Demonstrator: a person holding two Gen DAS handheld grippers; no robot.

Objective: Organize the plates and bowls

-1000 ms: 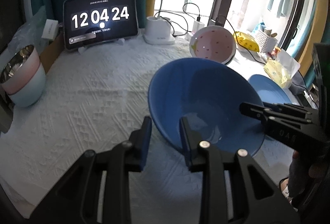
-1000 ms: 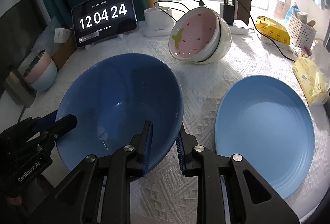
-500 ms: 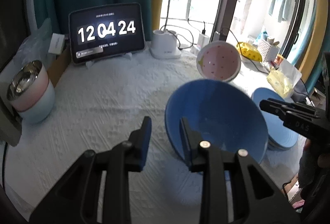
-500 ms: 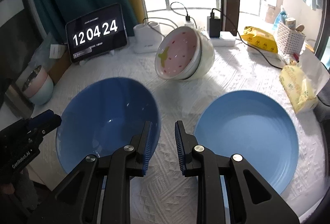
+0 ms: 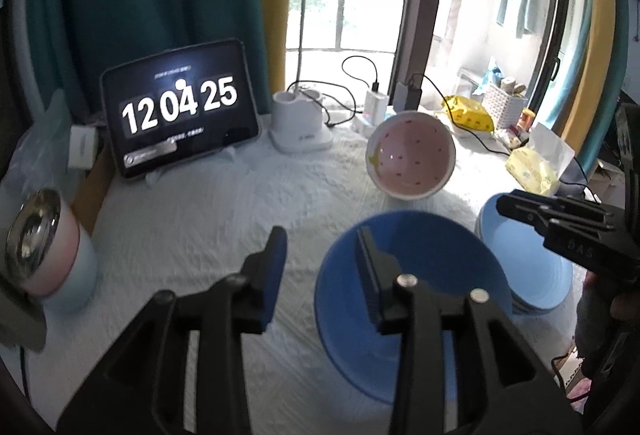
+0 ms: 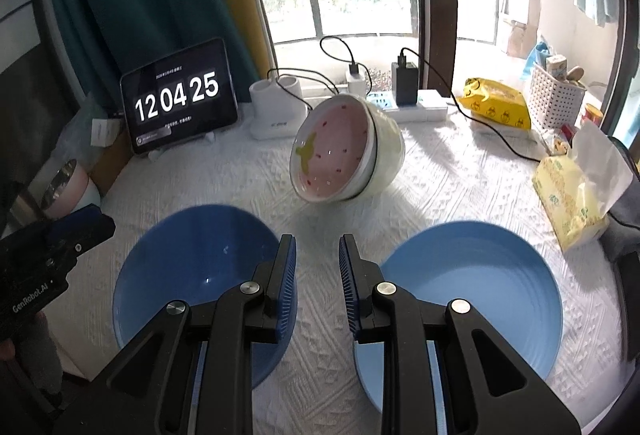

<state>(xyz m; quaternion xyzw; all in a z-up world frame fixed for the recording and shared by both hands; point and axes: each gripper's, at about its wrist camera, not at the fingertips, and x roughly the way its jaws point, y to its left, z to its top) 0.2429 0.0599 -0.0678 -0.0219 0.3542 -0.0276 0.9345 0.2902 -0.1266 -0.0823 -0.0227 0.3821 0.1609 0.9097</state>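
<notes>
Resting flat now on the white quilted cloth (image 6: 440, 171), the blue bowl (image 6: 192, 275) has come free of both tools; a second ago it was tipped up with each gripper pinching its rim. To its right, well apart, lies the blue plate (image 6: 480, 287), and behind the two the pink strawberry bowl (image 6: 332, 159) leans on its side inside a pale bowl. The left gripper (image 5: 320, 267) has risen and pulled back, its jaws opening with nothing pressed between them; the bowl only shows past its right finger. The right gripper (image 6: 317, 271) has also lifted off, its blue pads standing a little apart over bare cloth between bowl and plate, gripping nothing. Further back, the tablet clock (image 6: 178, 103) has ticked from 12 04 24 to 12 04 25, beside the white lamp base (image 6: 276, 111).
</notes>
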